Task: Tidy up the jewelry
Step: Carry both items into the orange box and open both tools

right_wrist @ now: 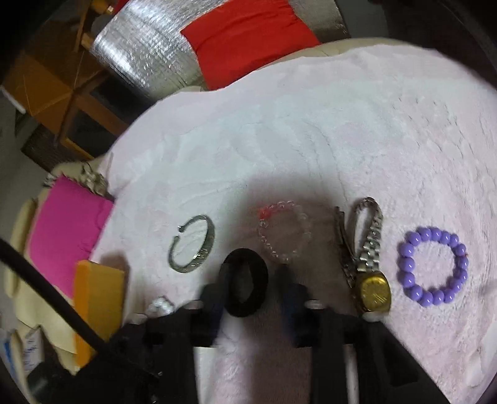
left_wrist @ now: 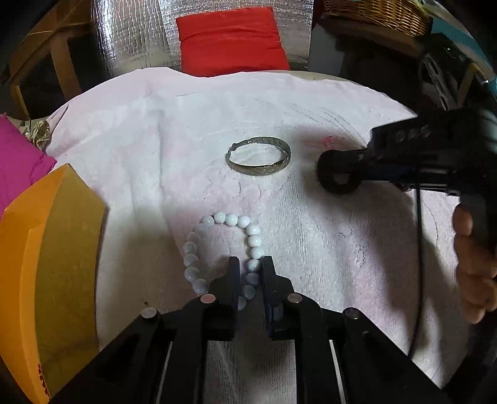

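A white bead bracelet (left_wrist: 223,219) lies on the pink towel (left_wrist: 155,130). My left gripper (left_wrist: 251,264) is shut on its near right strand, with beads showing between the fingers. My right gripper (right_wrist: 254,270) is open. A black hair tie (right_wrist: 245,282) sits between its fingers, resting against the left one and clear of the right one. In the left wrist view that hair tie (left_wrist: 338,177) is at the right gripper's tip, right of a silver bangle (left_wrist: 258,157). On the towel lie a clear bead bracelet (right_wrist: 284,231), a gold-faced watch (right_wrist: 372,290) and a purple bead bracelet (right_wrist: 433,268).
An orange box (left_wrist: 52,273) stands at the towel's left edge, with a magenta cloth (left_wrist: 18,164) behind it. A red cushion (left_wrist: 231,40) and silver foil lie beyond the far edge. A wicker basket (left_wrist: 376,12) is at the back right. A hand (left_wrist: 472,264) holds the right gripper's handle.
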